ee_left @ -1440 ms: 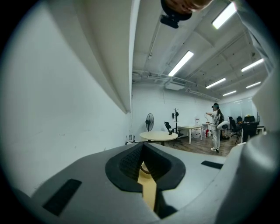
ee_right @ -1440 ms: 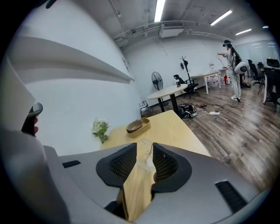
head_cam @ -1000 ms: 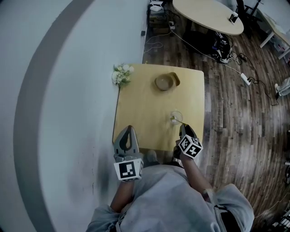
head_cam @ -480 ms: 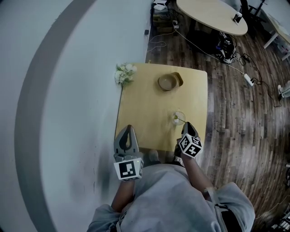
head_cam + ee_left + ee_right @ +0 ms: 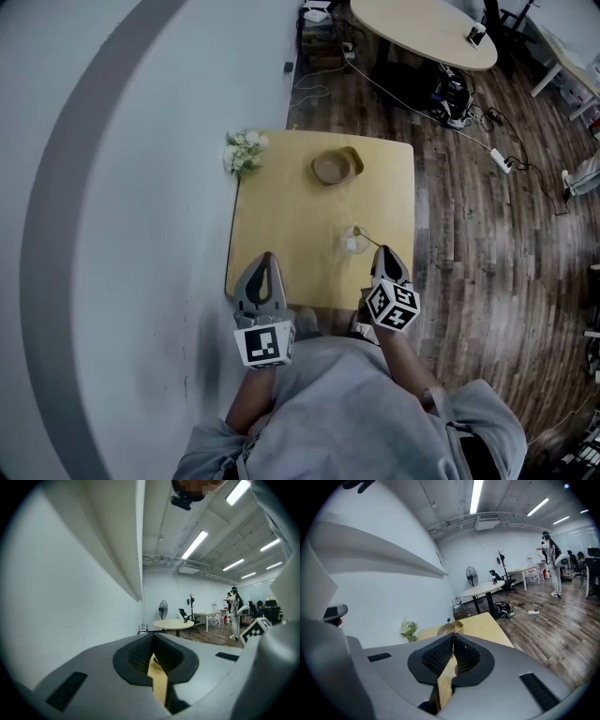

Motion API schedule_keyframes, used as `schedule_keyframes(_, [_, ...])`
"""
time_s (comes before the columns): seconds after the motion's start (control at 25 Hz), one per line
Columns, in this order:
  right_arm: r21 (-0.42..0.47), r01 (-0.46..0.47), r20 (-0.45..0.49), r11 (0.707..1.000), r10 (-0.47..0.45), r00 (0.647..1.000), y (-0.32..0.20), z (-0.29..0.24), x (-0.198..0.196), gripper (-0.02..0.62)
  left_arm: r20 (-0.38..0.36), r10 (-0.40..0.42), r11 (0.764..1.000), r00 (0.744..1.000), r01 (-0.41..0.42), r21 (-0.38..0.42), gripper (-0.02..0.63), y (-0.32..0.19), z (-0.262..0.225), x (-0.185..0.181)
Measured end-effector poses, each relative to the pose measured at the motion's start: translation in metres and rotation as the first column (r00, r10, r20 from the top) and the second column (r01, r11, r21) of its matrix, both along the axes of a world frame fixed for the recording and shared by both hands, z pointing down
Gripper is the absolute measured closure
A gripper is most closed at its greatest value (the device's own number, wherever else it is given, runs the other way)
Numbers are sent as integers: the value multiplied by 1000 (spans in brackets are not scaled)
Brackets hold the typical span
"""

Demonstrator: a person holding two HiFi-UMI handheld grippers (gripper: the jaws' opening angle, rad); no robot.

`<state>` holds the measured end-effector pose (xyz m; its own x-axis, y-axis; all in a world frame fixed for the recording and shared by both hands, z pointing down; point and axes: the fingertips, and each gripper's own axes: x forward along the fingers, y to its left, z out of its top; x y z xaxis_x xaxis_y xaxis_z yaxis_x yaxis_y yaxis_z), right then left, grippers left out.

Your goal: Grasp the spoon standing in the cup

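Note:
A clear glass cup (image 5: pixel 353 242) stands near the right edge of the light wooden table (image 5: pixel 291 234), with a spoon (image 5: pixel 367 236) leaning out of it to the right. My right gripper (image 5: pixel 386 252) is just in front of the cup and a little to its right, its jaws shut on nothing. The left gripper (image 5: pixel 267 257) hovers over the table's near left edge, also shut and empty. In the right gripper view the closed jaws (image 5: pixel 453 638) hide the cup. The left gripper view (image 5: pixel 153 637) looks out over the room.
A tan bowl (image 5: pixel 336 167) (image 5: pixel 450 628) sits at the table's far side, and a small bunch of flowers (image 5: pixel 242 152) (image 5: pixel 408 629) lies at its far left corner by the white wall. A round table (image 5: pixel 422 28), floor cables and a standing person (image 5: pixel 551 559) are farther back.
The head view has shifted slightly. Both grippers keep about the same places relative to the table and cup, and both stay shut.

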<state>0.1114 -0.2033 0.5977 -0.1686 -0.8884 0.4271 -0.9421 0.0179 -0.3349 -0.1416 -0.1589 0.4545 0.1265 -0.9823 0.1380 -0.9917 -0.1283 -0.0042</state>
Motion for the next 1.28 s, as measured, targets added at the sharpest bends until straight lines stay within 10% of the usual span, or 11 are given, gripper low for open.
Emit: schedule_keyframes(1.28, [430,19,-120,902,36,992,48,-158,49,594,-17,103,992,995,-101,82,604,0,-21,61])
